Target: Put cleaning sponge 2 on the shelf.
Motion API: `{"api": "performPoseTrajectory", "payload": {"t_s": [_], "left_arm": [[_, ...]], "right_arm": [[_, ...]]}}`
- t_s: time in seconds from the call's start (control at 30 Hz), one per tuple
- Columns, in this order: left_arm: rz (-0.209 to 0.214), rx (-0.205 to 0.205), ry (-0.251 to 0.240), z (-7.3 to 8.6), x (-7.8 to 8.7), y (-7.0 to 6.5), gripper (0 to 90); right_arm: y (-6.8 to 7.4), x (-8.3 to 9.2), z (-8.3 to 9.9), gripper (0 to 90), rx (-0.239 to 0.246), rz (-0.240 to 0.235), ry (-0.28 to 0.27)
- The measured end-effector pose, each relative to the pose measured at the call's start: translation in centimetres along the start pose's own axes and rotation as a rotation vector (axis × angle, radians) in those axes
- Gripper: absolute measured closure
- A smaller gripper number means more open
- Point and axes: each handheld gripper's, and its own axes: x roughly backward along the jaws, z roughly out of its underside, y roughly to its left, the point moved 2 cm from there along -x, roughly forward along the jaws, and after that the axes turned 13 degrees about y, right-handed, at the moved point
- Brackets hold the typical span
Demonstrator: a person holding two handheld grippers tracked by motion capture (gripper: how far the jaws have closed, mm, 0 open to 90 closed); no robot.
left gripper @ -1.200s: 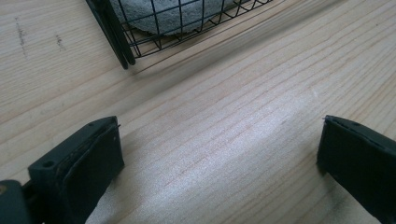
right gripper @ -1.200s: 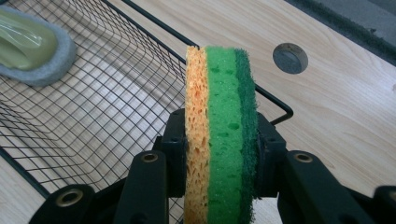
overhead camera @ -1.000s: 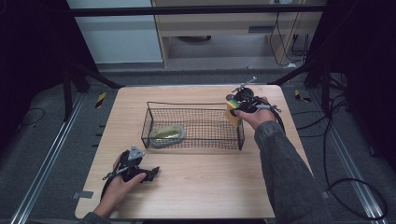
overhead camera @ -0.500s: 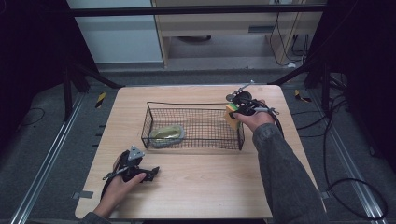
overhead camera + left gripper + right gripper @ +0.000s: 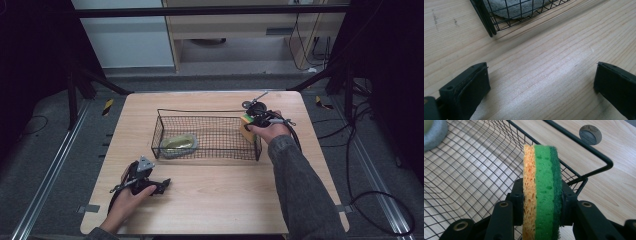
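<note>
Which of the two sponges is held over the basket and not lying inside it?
The orange-and-green sponge, clamped on edge in the right gripper above the wire basket. The grey-rimmed sponge lies flat on the basket floor.

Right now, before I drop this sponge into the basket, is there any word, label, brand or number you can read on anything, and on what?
None: no readable text.
Sponge: plain orange and green layers, no print.
Wire basket: bare wire, no tag.
Table: bare wood grain.
Right gripper, left gripper: no markings legible.
</note>
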Motion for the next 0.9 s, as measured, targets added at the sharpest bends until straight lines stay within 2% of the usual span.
{"api": "performPoseTrajectory", "payload": {"t_s": [0.57,0.9], "left_arm": [[0.002,-0.001,0.0,0.01,0.0,0.01,0.0],[0.002,0.0,0.0,0.01,0.0,0.0,0.0]], "right_arm": [[0.59,-0.84,-0.23,63.4,0.022,0.002,0.022],[0.91,-0.51,-0.27,56.4,0.024,0.002,0.02]]}}
